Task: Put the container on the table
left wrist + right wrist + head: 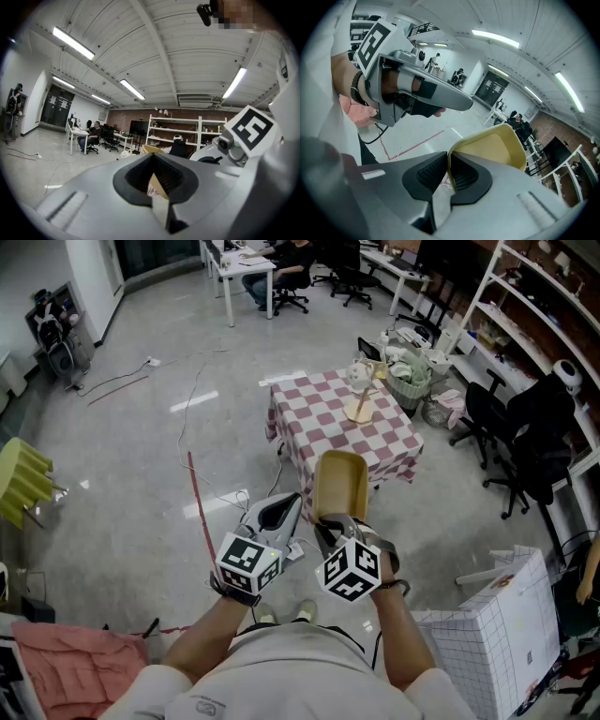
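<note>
My right gripper (330, 521) is shut on the rim of a yellow container (339, 486), held in the air in front of me. In the right gripper view the container's wall (497, 150) sits pinched between the two dark pads (461, 176). My left gripper (281, 512) hangs just left of it, jaws together and holding nothing; it also shows in the right gripper view (417, 93). A table with a red-and-white checked cloth (314, 423) stands ahead, beyond the container. In the left gripper view the container's rim (151, 149) shows past the jaws.
A wooden stand (361, 399) is on the table's far side. Baskets of clutter (410, 379) and black office chairs (525, 442) are to the right. A white gridded box (502, 629) sits at lower right, pink cloth (66, 662) at lower left. Cables cross the floor.
</note>
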The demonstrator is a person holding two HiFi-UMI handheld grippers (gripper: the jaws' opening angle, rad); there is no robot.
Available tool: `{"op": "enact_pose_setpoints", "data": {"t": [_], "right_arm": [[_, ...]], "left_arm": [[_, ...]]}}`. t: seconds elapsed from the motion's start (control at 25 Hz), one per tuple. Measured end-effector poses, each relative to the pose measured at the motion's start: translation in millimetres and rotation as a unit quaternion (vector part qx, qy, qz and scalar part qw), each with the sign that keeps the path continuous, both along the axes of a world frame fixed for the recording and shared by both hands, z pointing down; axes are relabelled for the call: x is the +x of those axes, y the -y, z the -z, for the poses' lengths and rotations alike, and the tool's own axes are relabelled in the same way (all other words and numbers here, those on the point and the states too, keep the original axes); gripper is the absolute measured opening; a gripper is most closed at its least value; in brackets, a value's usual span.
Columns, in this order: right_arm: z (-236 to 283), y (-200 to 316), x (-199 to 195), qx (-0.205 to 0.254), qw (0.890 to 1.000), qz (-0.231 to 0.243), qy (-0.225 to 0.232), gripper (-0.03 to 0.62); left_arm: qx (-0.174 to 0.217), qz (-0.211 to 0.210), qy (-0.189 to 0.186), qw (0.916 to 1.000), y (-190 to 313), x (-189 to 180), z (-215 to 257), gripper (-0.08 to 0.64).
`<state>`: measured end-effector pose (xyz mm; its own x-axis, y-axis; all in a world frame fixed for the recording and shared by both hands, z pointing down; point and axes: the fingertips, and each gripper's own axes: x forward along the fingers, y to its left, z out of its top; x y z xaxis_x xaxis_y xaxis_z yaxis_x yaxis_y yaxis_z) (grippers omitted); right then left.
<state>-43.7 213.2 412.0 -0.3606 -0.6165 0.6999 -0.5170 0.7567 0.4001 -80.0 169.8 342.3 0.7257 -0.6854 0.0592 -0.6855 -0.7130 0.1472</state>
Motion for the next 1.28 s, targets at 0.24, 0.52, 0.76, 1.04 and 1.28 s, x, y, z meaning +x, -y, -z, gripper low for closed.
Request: {"op": "enact_pose_setpoints", "data": {"t": [0.24,0.52,0.76,1.04,1.28], "right_arm": [[-2.7,-0.3,8.2,0.0,1.0,0.001,0.0,0.037],[-5.6,-2.1,19.1,0.001,1.0,-0.001,0.008,0.037],[-8.1,2.3,35.3,0.0,0.999,-0.012,0.035,0.037],[-16.9,12.6,63.4,0.002,0.999,-0.011,0.033,0.037],[-26.5,25.7,79.7,-0.004,1.0,-0.011,0.025,0.037]], "left_arm": [[-0.001,-0.002,0.002,1.0,0.2,9.7,-2.5,0.006],[-0.001,-0.003,0.006,1.0,-2.0,21.3,-6.0,0.006],[-0.006,0.006,0.014,0.9999,1.8,28.9,-12.9,0.006],[-0.011,0.022,0.025,0.9994,10.3,41.9,-21.3,0.006],[-0.021,0.022,0.031,0.9991,19.2,51.1,-28.9,0.006]]}}
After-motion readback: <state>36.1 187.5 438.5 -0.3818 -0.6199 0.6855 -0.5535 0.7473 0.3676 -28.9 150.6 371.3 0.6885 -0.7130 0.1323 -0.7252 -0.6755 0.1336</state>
